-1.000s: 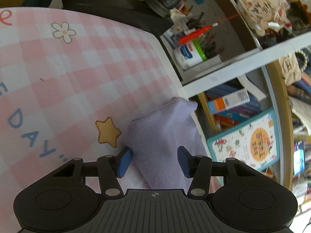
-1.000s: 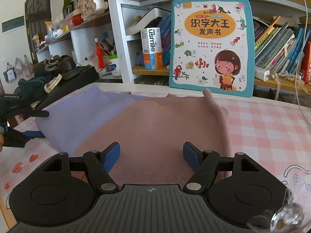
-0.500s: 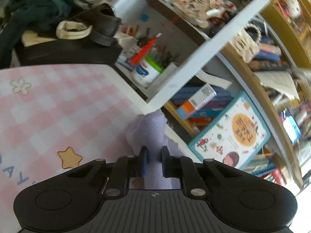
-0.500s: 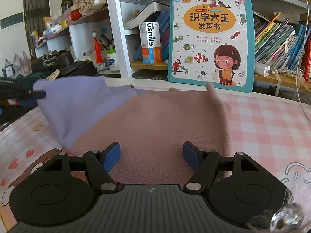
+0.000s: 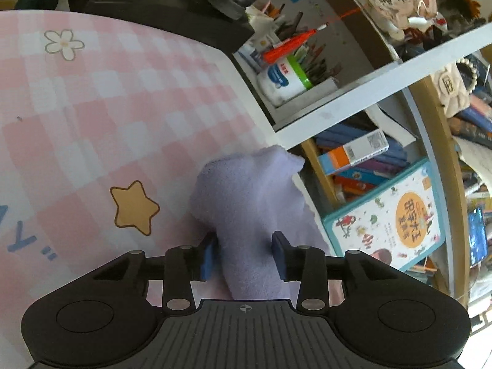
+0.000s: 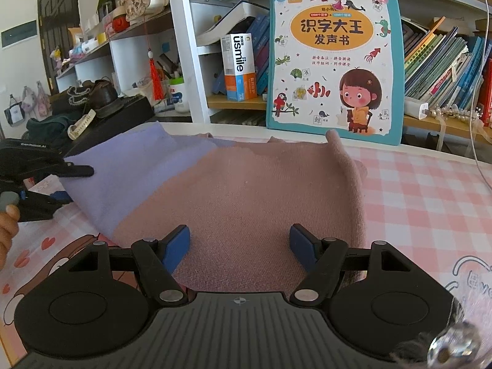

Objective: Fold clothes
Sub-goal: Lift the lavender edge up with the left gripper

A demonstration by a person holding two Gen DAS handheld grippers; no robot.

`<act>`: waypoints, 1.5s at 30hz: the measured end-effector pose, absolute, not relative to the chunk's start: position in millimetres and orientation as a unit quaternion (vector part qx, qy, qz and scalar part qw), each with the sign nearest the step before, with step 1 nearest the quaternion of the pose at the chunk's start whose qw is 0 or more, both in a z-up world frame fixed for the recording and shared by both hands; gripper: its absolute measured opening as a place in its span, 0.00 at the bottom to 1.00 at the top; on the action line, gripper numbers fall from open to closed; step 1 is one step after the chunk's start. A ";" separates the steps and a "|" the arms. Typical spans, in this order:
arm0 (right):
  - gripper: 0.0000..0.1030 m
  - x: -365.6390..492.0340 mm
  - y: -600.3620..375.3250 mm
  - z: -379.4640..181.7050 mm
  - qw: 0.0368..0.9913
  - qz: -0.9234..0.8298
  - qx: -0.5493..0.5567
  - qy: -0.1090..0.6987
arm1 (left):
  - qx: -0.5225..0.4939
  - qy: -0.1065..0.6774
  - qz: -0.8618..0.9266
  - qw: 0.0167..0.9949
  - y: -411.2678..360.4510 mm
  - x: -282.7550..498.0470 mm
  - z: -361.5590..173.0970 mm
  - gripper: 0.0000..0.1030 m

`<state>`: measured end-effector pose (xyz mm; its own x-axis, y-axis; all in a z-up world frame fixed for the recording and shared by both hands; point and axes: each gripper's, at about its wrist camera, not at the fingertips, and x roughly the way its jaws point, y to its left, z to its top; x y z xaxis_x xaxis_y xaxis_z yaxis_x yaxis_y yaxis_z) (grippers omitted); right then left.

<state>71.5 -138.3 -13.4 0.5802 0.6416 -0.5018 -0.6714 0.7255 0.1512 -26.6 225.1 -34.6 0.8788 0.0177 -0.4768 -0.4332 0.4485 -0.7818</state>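
My left gripper (image 5: 244, 253) has its jaws opening, the lilac sleeve (image 5: 249, 203) bunched between the pads, no longer pinched. My right gripper (image 6: 239, 247) stands wide with nothing gripped, over the near hem of the pink sweater (image 6: 246, 190), which lies flat ahead on the checked tablecloth (image 6: 430, 190). I judge folding barely begun: one sleeve lies over the body, the lilac one remains.
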 end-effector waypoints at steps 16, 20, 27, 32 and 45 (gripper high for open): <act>0.68 70.4 -137.1 -13.7 0.889 0.368 -0.035 0.270 | -0.384 0.175 0.120 0.899 198.2 -30.5 -6.9 0.10; 0.68 70.2 -137.2 -13.8 0.888 0.369 -0.036 0.270 | -0.340 0.168 0.094 0.921 187.5 -32.8 9.1 0.11; 0.68 70.5 -136.8 -14.2 0.888 0.371 -0.037 0.270 | -0.446 0.203 0.108 0.865 217.4 -26.0 -23.0 0.24; 0.68 70.6 -136.5 -14.9 0.888 0.371 -0.038 0.270 | -0.483 0.211 0.107 0.843 220.6 -18.2 -36.7 0.35; 0.68 67.3 -136.9 -11.9 0.876 0.398 -0.023 0.270 | -0.504 0.194 0.112 0.834 245.9 -26.2 -39.1 0.12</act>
<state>67.3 -136.9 -11.9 0.5371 0.6850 -0.4922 -0.7101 0.6821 0.1745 -26.2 245.9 -39.1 0.8998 -0.0074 -0.4361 -0.3824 0.4675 -0.7970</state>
